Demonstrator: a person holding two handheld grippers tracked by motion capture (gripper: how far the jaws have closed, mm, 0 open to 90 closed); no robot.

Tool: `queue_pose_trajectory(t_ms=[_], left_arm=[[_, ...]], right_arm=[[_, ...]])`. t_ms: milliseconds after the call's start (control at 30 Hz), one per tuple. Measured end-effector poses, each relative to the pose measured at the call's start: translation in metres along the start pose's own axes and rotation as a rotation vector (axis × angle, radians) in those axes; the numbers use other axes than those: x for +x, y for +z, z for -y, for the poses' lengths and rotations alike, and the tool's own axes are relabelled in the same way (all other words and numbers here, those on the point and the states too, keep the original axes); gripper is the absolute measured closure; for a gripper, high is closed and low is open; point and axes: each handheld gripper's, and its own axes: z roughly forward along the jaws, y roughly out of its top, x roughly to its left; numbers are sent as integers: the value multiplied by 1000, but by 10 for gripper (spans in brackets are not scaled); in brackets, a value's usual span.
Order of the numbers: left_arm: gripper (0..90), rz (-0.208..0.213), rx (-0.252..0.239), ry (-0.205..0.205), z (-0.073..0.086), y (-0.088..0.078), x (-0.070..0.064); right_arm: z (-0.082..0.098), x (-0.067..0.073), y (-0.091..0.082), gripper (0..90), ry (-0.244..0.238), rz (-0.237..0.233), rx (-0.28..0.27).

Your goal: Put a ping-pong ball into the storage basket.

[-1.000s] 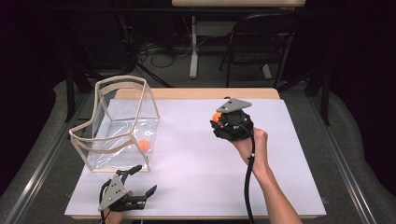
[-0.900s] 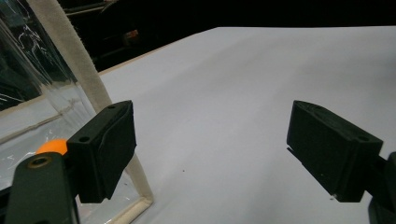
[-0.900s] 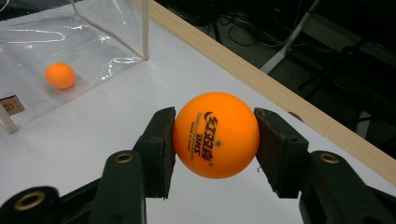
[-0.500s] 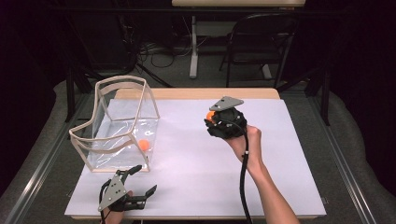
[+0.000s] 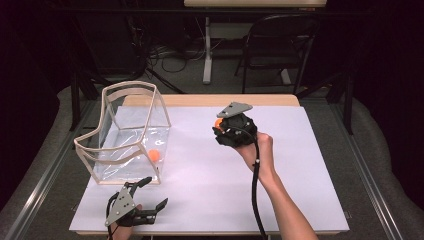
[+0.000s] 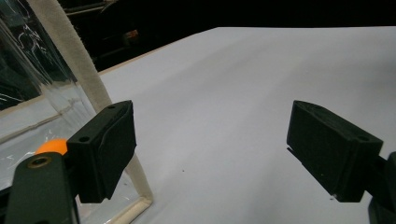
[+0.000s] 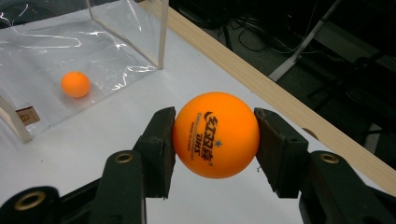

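Observation:
An orange ping-pong ball [image 7: 215, 134] with black print sits squeezed between the pads of my right gripper [image 7: 215, 140]. In the high view that right gripper [image 5: 218, 128] hovers over the middle of the table, the ball [image 5: 218, 122] showing at its left side. A second orange ball [image 5: 154, 155] lies inside a clear plastic bag with cream trim [image 5: 131, 85] at the table's left. My left gripper [image 5: 150, 192] rests near the front edge just below the bag, jaws wide apart and holding nothing. Past its left pad [image 6: 105, 149] the bagged ball [image 6: 52, 146] peeks out.
A white sheet [image 5: 310, 165] covers the table, with a wooden strip [image 5: 200, 100] bare along the far edge. Beyond the table stand a dark chair [image 5: 280, 45] and a stand with cables on the floor. The bag's upright corner trim [image 6: 70, 51] is close beside the left jaw.
My right gripper, still shut on the ball, has drifted slightly left toward the bag. The left gripper has stayed put.

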Motion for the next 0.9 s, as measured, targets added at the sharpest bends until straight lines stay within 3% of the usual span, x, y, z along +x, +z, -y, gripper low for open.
queue_pose_trajectory(t_ms=[900], left_arm=[[160, 2, -1, 0, 0, 0, 0]], right_arm=[[-22, 16, 12, 504, -40, -31, -9]])
